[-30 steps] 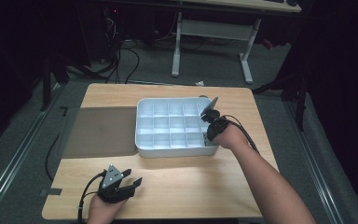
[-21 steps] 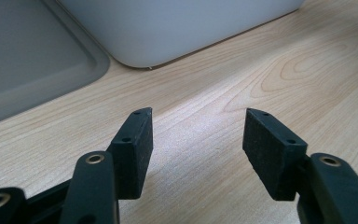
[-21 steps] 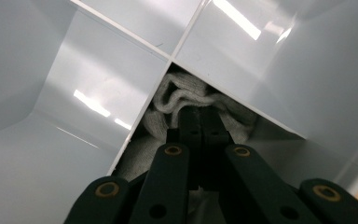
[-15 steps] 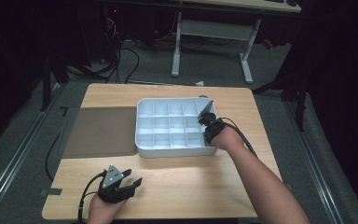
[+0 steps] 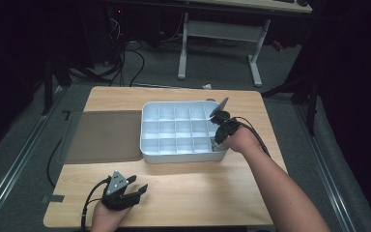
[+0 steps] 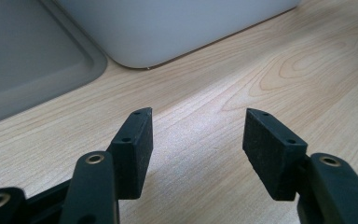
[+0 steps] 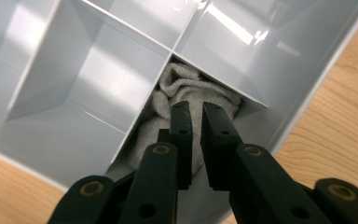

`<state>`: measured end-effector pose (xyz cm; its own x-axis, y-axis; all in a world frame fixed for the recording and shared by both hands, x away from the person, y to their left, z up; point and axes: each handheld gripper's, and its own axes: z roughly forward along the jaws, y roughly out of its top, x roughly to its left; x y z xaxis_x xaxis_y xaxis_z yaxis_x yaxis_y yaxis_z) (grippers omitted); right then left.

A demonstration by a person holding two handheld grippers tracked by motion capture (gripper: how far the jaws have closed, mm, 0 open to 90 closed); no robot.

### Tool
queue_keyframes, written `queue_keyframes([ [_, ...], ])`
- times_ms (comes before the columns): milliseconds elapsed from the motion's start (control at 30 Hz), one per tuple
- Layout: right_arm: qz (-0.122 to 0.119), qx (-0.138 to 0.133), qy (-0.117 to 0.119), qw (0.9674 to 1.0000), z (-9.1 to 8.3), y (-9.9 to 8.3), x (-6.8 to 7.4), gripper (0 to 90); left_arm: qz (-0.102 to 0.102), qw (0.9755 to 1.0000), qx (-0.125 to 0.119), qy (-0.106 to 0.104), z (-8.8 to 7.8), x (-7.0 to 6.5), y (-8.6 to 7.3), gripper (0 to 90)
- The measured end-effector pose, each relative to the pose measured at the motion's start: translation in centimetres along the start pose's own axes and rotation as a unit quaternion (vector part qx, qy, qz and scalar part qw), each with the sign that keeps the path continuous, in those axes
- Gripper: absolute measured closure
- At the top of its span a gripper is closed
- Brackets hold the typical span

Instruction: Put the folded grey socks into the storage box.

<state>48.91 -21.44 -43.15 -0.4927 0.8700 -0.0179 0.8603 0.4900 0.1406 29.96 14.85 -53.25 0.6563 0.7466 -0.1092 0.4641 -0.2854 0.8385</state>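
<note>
**Right gripper pinching grey cloth in a corner cell of the white tray**

A white, glossy plastic organiser tray (image 5: 183, 155), rectangular with rounded corners and thin straight dividers forming a grid of square cells, is sitting on a pale wood-grain table (image 5: 198, 193). A flat grey mat (image 5: 104, 136) with a raised rounded rim is lying just beside the tray's left side, apparently touching it, though the dim high view is leaving that uncertain.

The right gripper (image 7: 196, 122) is reaching down into the tray's near right corner cell. Its two matte black jaws are pressing nearly together, nipping a fold of a soft, crumpled grey cloth (image 7: 186, 86) bunched against the cell's dividers. In the high view the right gripper (image 5: 217, 137) is sitting over that same corner, a cable trailing along the forearm. The neighbouring cells seen from the right gripper view are showing bare, shiny floors.

The left gripper (image 6: 196, 140) is resting low over the table near its front edge, well apart from the tray; its jaws are standing spread wide with only bare wood between them. In the high view the left gripper (image 5: 125, 191) has open tabletop stretching to its right.
</note>
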Motion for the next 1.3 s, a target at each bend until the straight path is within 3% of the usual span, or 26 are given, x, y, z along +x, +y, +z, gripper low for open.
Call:
queue_keyframes([
  [333, 0.005, -0.031, 0.017, 0.9994, -1.9, -0.2, -0.5, 76.3, -0.001, 1.0, 0.001, -0.001, 0.0, 0.0, 0.0, 43.2],
  [600, 0.008, -0.037, 0.018, 0.9991, -1.5, -0.6, -0.3, 71.1, -0.001, 1.0, 0.001, -0.001, 0.0, 0.1, 0.0, 43.2],
  [633, 0.0, -0.038, 0.019, 0.9991, -1.4, -0.6, -0.3, 70.4, -0.001, 1.0, 0.001, -0.001, 0.0, 0.1, 0.0, 43.1],
  [900, 0.01, -0.05, 0.018, 0.9986, -1.5, -1.4, -0.3, 65.2, -0.002, 1.0, 0.001, -0.002, 0.0, 0.1, 0.0, 43.1],
  [1167, 0.015, -0.084, 0.018, 0.9962, -2.4, -3.3, -0.4, 61.9, 0.001, 1.0, 0.0, -0.002, -0.2, -0.1, -0.1, 43.0],
  [1300, 0.018, -0.121, 0.019, 0.9923, -3.0, -4.8, -0.3, 60.6, 0.002, 1.0, 0.001, -0.001, -0.1, -0.1, -0.1, 43.0],
])
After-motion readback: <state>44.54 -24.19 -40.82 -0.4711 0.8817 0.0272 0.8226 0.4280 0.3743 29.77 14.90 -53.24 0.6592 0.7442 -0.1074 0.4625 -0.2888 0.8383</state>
